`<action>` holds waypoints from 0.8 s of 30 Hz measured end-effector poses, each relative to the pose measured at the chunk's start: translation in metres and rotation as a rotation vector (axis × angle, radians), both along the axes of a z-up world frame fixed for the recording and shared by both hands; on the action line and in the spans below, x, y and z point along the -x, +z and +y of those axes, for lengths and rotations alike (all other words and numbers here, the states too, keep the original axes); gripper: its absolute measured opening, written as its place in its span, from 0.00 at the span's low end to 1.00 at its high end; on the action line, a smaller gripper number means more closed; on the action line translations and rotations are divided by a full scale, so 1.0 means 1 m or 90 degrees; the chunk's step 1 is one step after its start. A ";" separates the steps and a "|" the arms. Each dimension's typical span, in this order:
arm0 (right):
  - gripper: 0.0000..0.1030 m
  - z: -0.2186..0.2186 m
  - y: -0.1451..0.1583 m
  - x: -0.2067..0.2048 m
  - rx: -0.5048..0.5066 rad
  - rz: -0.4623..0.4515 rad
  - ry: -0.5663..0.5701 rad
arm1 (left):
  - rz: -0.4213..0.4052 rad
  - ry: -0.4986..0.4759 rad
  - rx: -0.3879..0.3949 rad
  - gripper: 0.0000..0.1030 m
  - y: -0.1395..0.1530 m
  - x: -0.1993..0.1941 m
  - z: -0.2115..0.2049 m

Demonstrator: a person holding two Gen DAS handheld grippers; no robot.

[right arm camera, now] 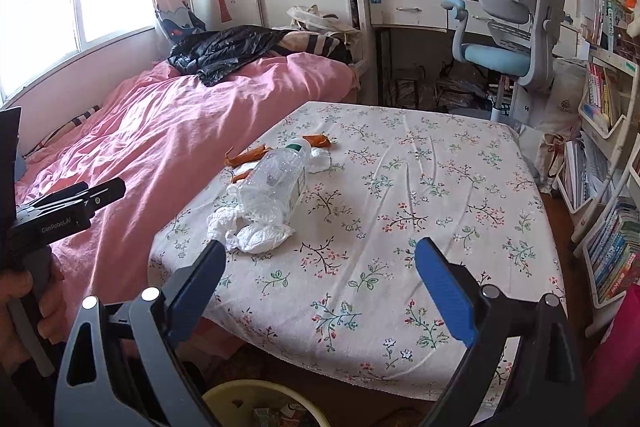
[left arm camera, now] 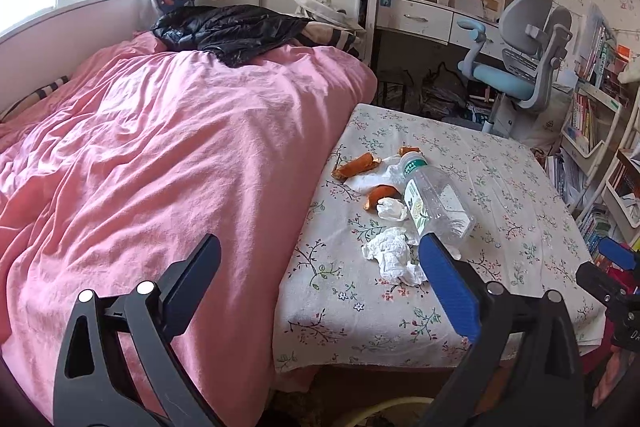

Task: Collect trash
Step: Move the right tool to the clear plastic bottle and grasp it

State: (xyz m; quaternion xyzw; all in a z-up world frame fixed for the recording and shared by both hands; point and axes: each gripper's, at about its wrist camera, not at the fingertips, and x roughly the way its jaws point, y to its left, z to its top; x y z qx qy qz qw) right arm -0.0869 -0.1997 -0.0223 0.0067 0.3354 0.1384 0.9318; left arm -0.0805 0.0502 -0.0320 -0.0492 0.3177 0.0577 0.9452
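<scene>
Left claw [left arm camera: 320, 283] agape | right claw [right arm camera: 320, 287] agape | crumpled tissue [left arm camera: 394, 259] | clear ribbed bottle [left arm camera: 434, 201]

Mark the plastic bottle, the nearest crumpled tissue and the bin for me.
plastic bottle [right arm camera: 276, 183]: right wrist view, clear body.
crumpled tissue [left arm camera: 394, 257]: left wrist view, middle of the wad nearest the gripper.
bin [right arm camera: 256, 391]: right wrist view, yellow rim at the bottom edge.

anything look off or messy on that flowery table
Yes: an empty plastic bottle lies on its side on the floral tablecloth, among crumpled tissues and orange peel scraps. Nothing looks spilled. Both grippers are open and empty.
</scene>
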 end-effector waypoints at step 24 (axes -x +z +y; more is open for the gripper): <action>0.89 0.007 -0.007 -0.004 0.011 0.021 0.015 | 0.012 0.007 0.006 0.93 -0.003 -0.004 0.004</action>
